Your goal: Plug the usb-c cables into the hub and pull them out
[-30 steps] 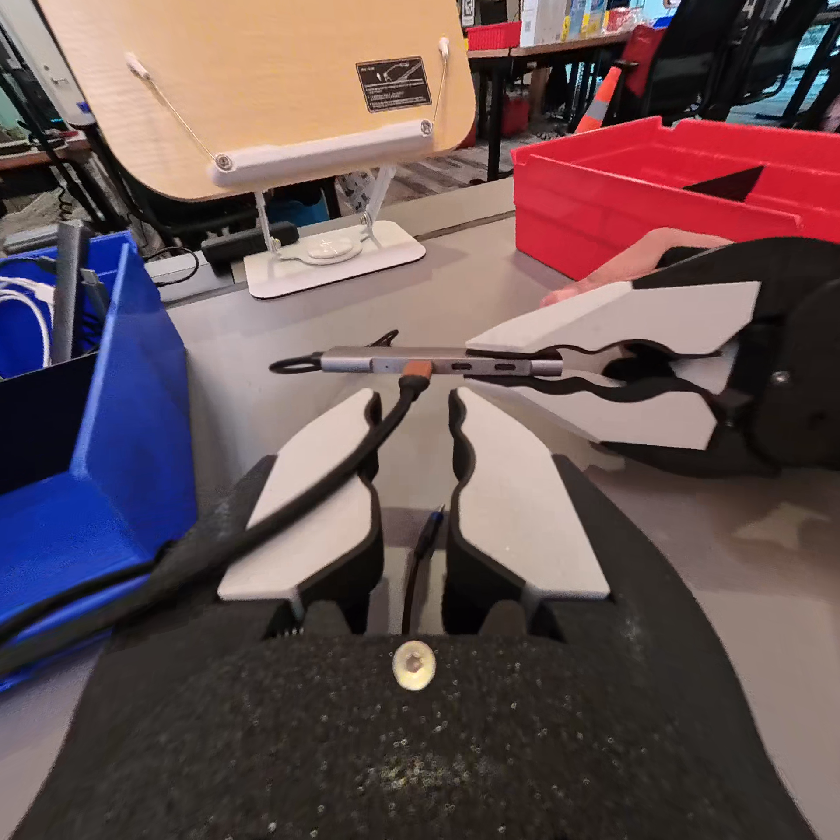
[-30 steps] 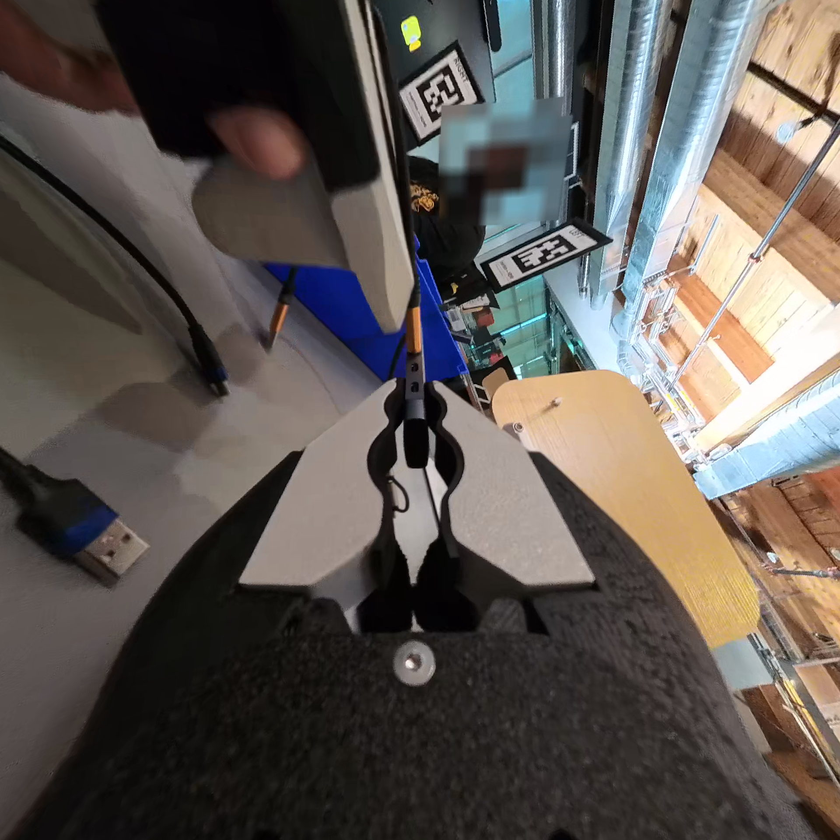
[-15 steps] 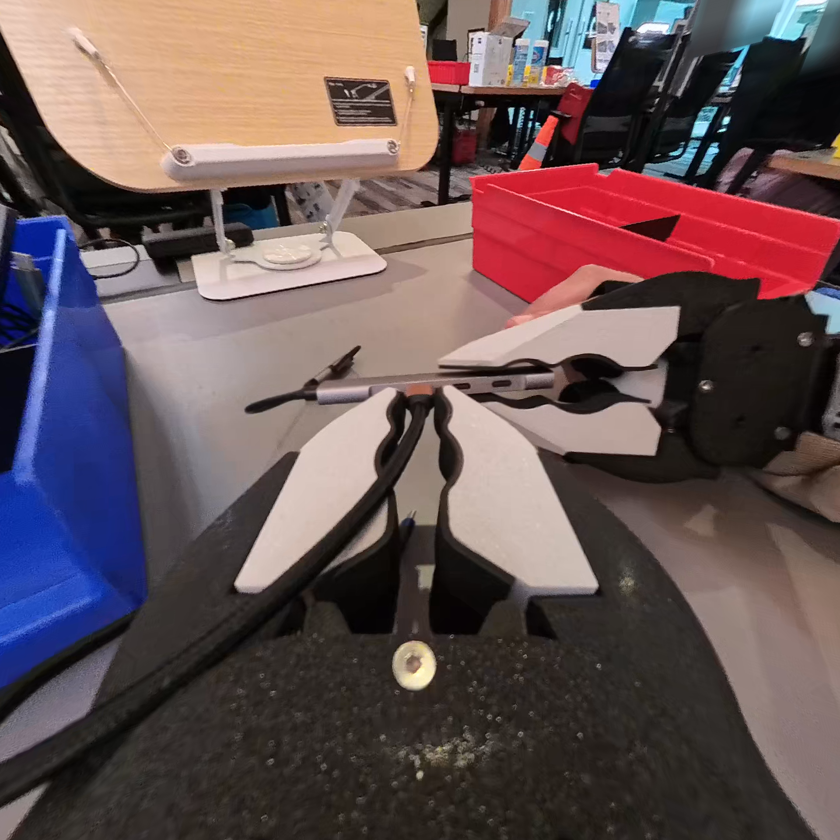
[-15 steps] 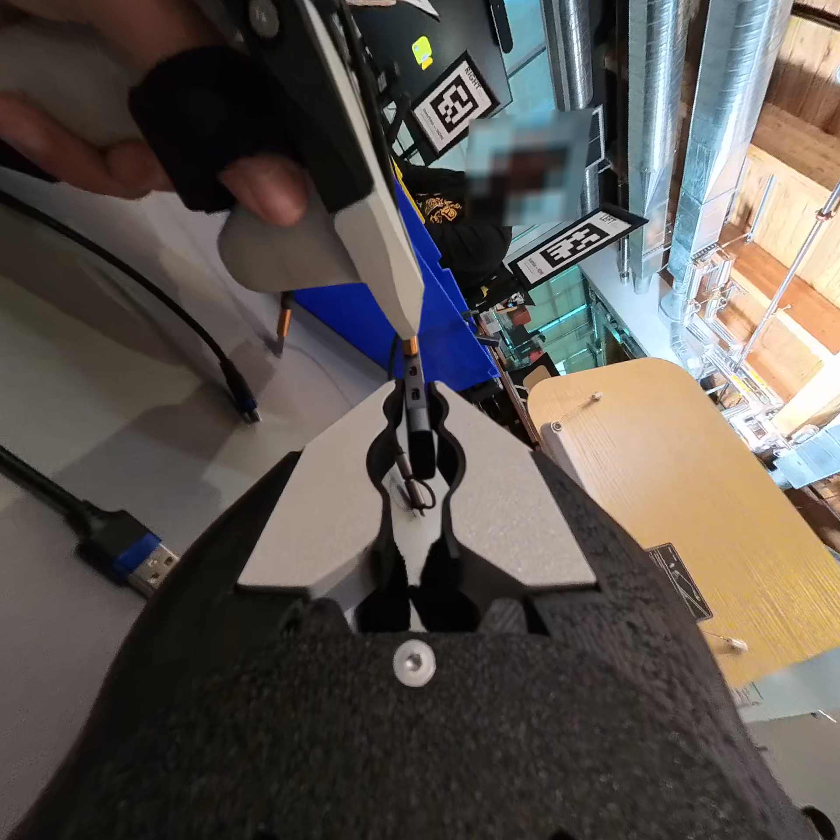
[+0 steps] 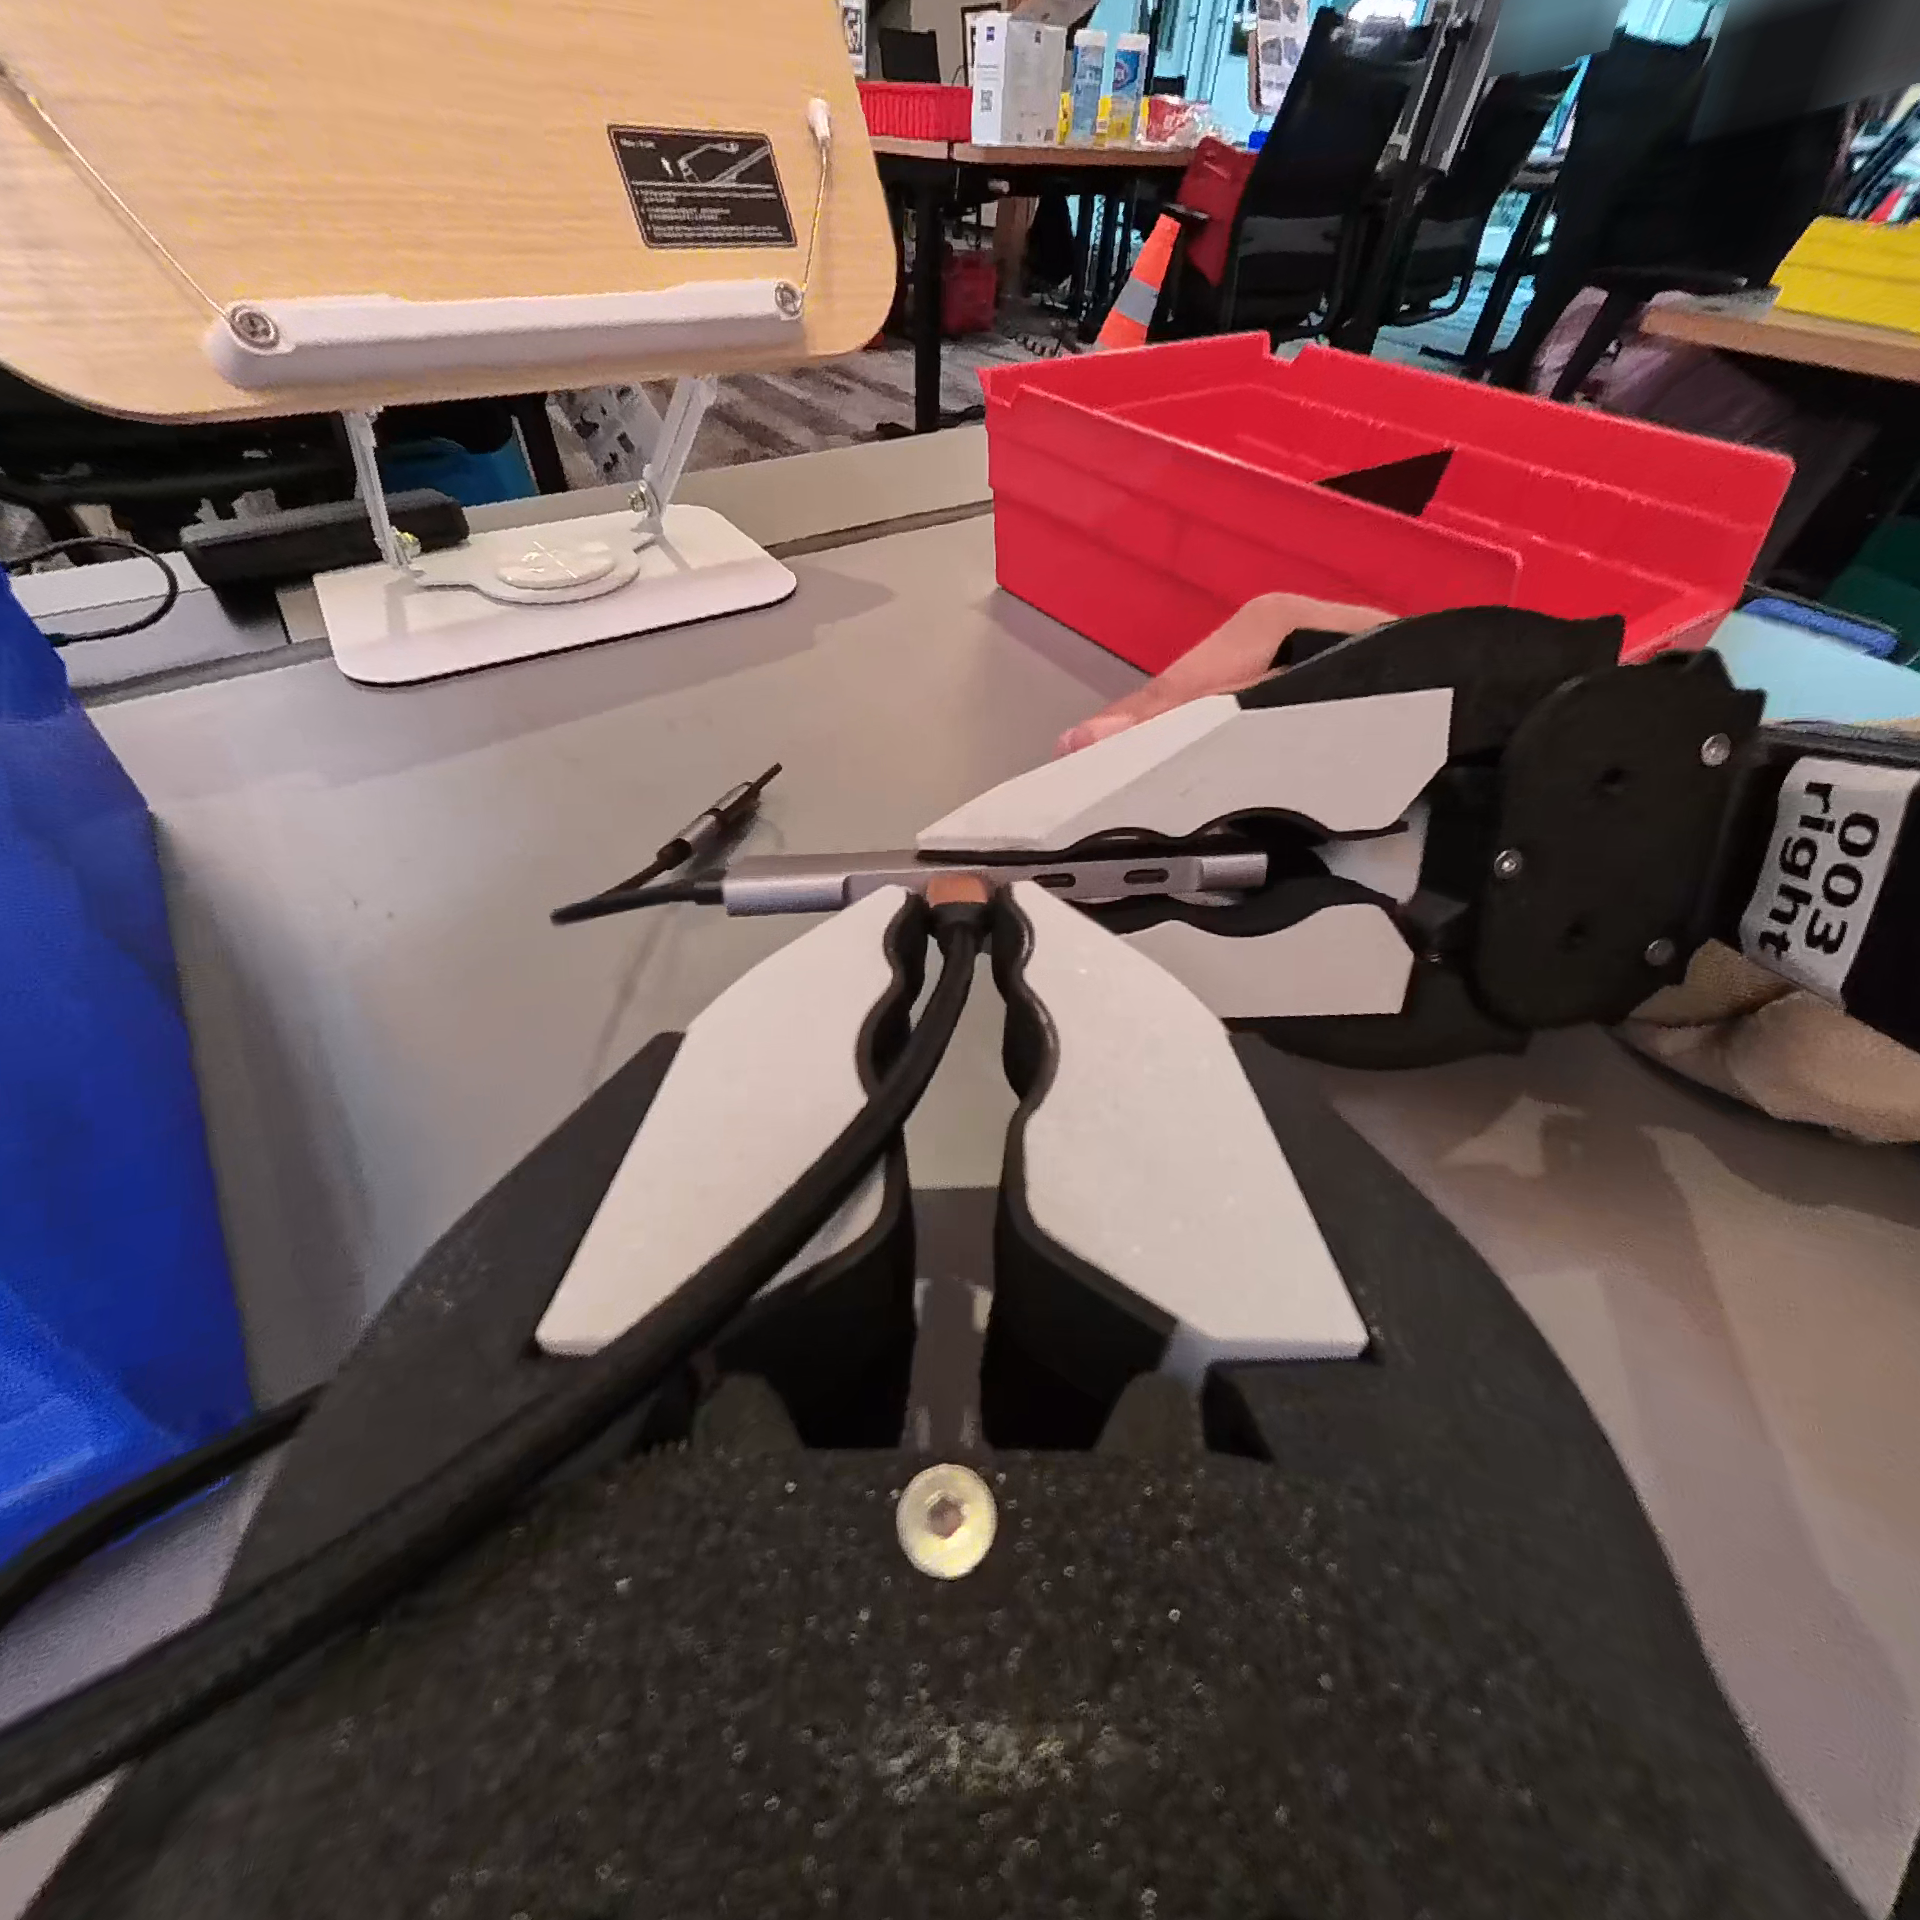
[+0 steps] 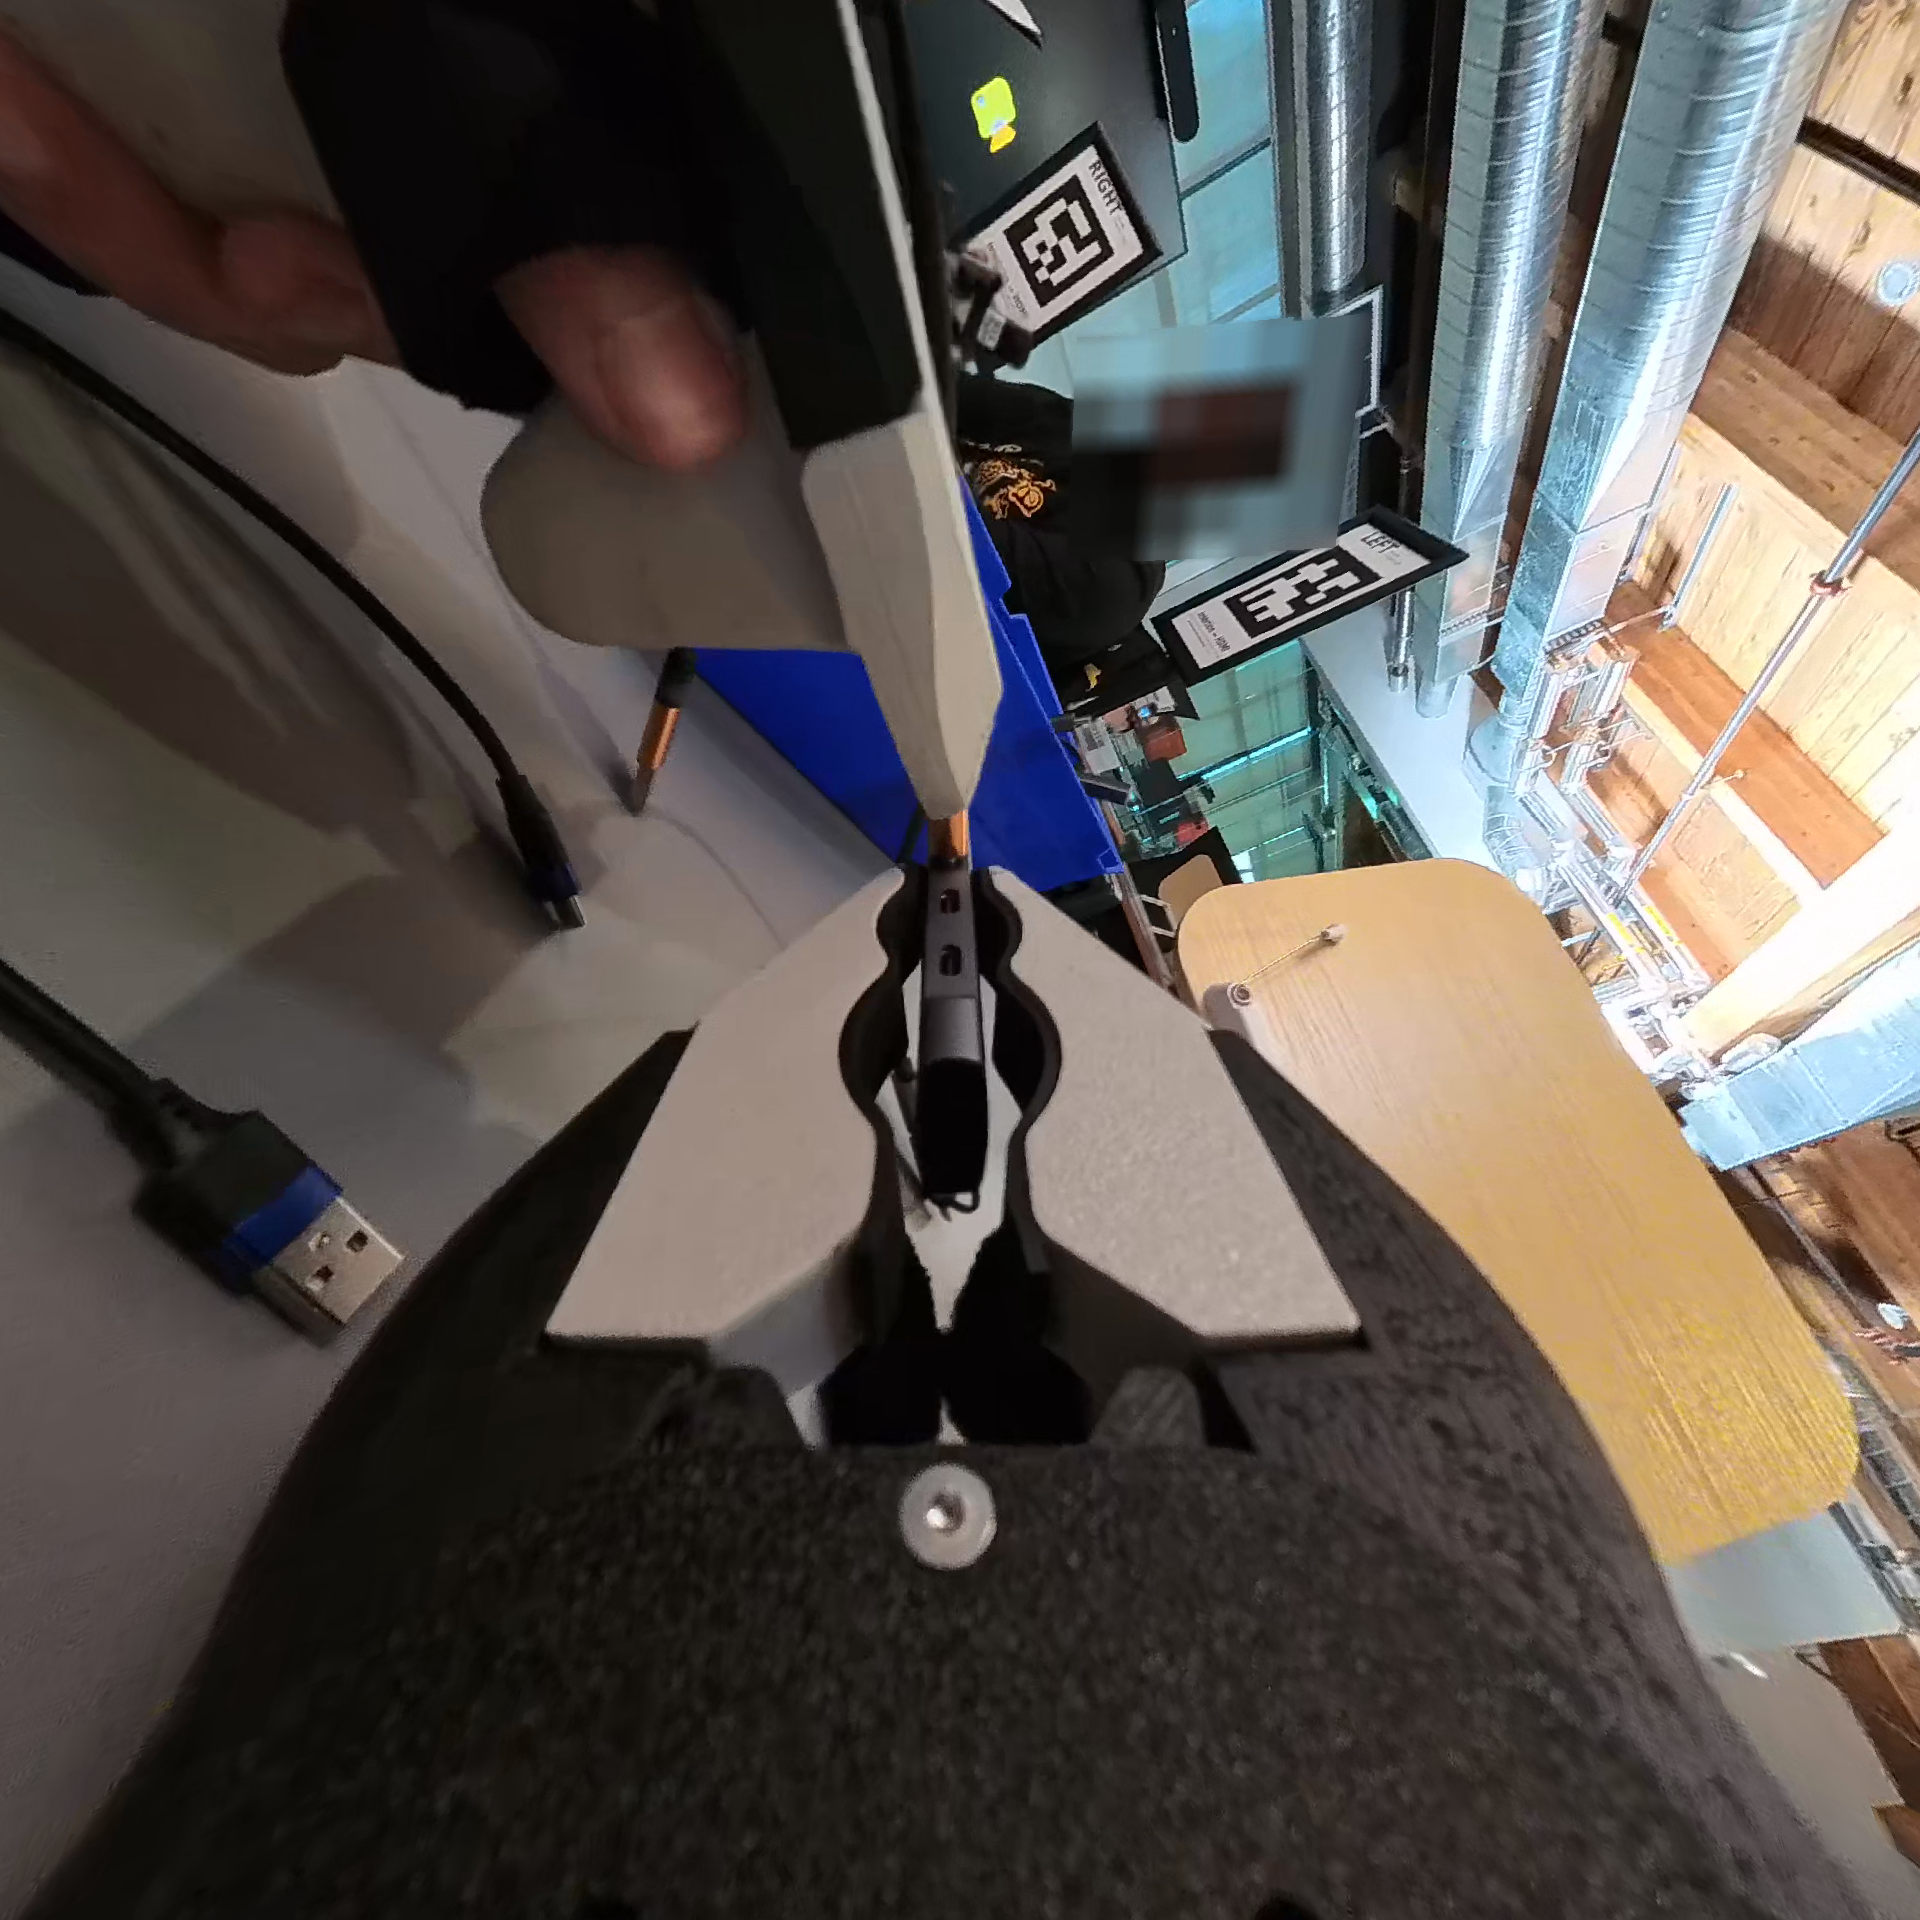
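A slim grey hub [image 5: 790, 891] is held level above the grey table [image 5: 468, 831]. My right gripper [image 5: 997, 883] comes in from the right and is shut on the hub's right part. In the right wrist view the hub [image 6: 951, 997] sits clamped between that gripper's [image 6: 948, 894] fingers. A black cable [image 5: 831, 1122] with a copper-coloured usb-c plug [image 5: 961, 891] is plugged into the hub's near side. My left gripper [image 5: 958, 912] is shut on this plug, and the cable runs back between its fingers. In the right wrist view the left gripper's fingers [image 6: 914, 623] meet the plug [image 6: 948, 836].
A blue bin [image 5: 94, 1039] stands at the left, a red bin [image 5: 1299, 520] at the back right, and a wooden stand [image 5: 416, 177] at the back. The hub's own lead and connector [image 5: 717, 826] lie on the table. Loose copper [image 6: 657, 738], blue-tipped [image 6: 551, 888] and USB-A [image 6: 301, 1262] plugs lie nearby. The tips of both grippers are at nearly the same place.
My left gripper moved forward to the hub and its fingers closed in around the copper plug. The right gripper kept its hold on the hub.
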